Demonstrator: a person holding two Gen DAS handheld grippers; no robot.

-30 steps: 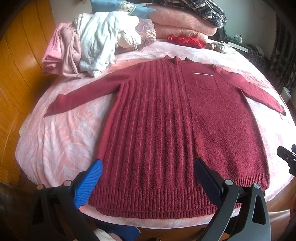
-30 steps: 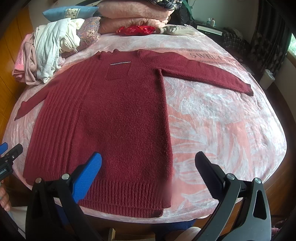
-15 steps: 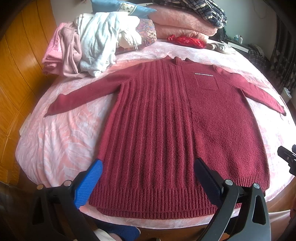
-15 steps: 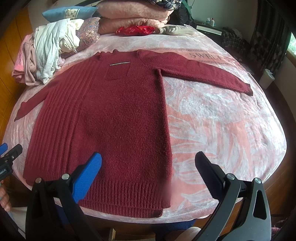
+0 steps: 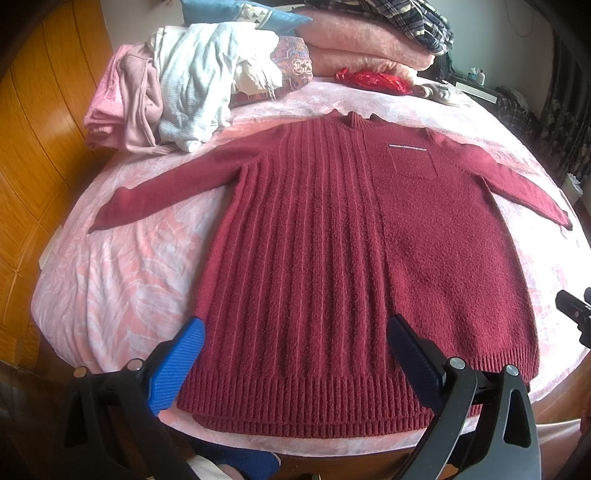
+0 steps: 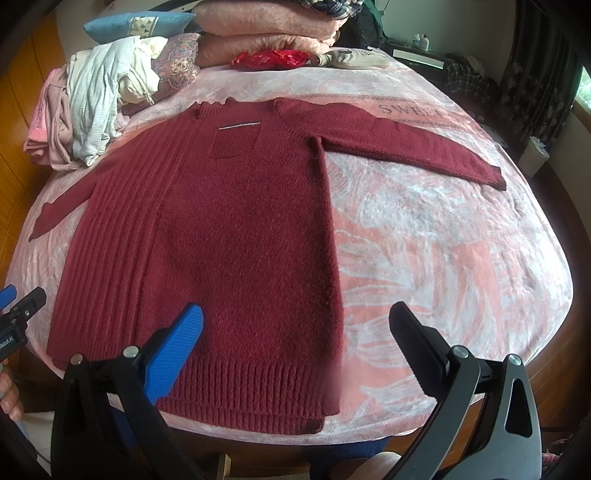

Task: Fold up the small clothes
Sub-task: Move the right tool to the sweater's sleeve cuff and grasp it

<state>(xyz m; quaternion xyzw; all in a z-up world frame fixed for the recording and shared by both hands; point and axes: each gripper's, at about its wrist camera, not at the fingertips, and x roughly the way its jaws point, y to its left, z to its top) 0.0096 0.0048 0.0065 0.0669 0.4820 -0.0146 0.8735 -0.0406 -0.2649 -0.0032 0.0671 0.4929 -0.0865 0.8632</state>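
Note:
A dark red knitted sweater (image 5: 332,258) (image 6: 229,229) lies flat, front up, on the pink bedspread (image 5: 122,280), both sleeves spread out to the sides. Its ribbed hem faces me at the near bed edge. My left gripper (image 5: 295,332) hovers open just above the hem's left half, nothing between its fingers. My right gripper (image 6: 295,321) hovers open over the hem's right corner, one finger over the sweater, the other over bare bedspread (image 6: 443,258). Each gripper's edge shows in the other's view.
A heap of pink and white clothes (image 5: 177,99) (image 6: 85,107) lies at the far left of the bed. Folded pink blankets (image 5: 365,48) (image 6: 266,33), a blue pillow (image 6: 136,26) and a red item (image 5: 373,79) (image 6: 269,59) sit at the head. Wood panelling (image 5: 33,140) runs along the left.

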